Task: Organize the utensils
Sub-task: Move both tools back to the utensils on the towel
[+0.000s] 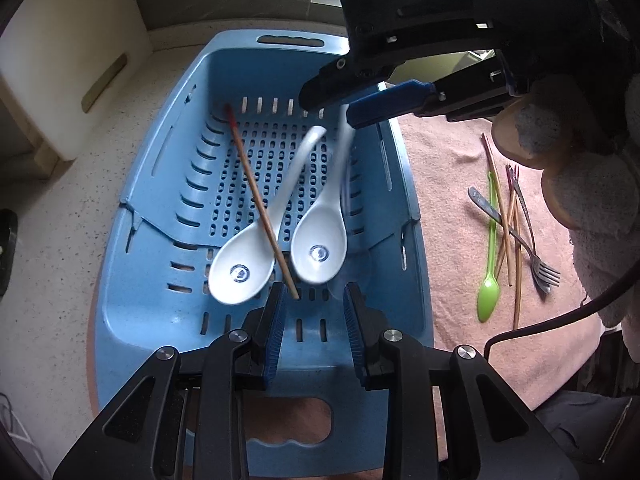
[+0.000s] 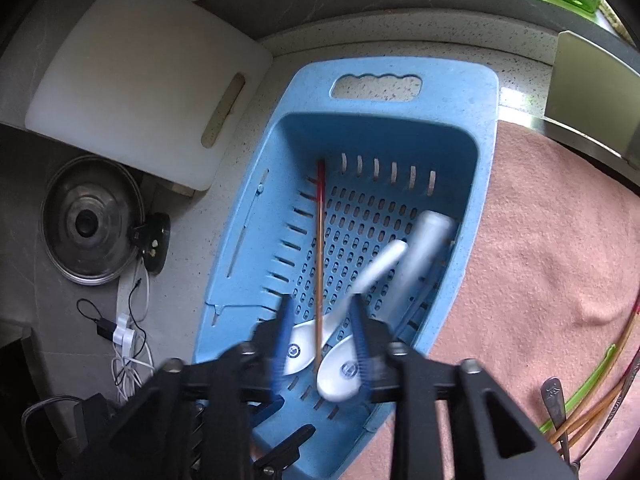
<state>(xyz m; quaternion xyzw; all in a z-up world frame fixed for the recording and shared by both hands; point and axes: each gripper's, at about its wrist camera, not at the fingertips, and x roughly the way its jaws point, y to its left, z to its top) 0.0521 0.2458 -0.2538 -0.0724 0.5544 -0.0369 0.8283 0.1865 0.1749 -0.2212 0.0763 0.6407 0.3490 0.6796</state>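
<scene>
Where the blue basket (image 1: 132, 264) sits on the bench (image 1: 60, 240), it holds two white spoons (image 1: 248, 268) and one chopstick (image 1: 260, 204) lying across the left one. Left fingers (image 1: 316, 320) stand partly spread, empty, over the basket's near end. Right fingers (image 2: 322, 344) are spread too, gripping nothing, the blurred second spoon (image 2: 340, 372) below them.

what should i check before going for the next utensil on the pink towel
1. Right gripper clear of second white ceramic spoon: ok, jaws apart, spoon blurred just below them.
2. Left gripper empty: ok, nothing between its pads.
3. Both white spoons inside blue slotted plastic basket: ok.
4. Red-tipped wooden chopstick in basket: ok, lying across first white spoon.
5. Utensils left on pink towel: not ok, green plastic spoon, metal fork and more chopsticks remain.
</scene>
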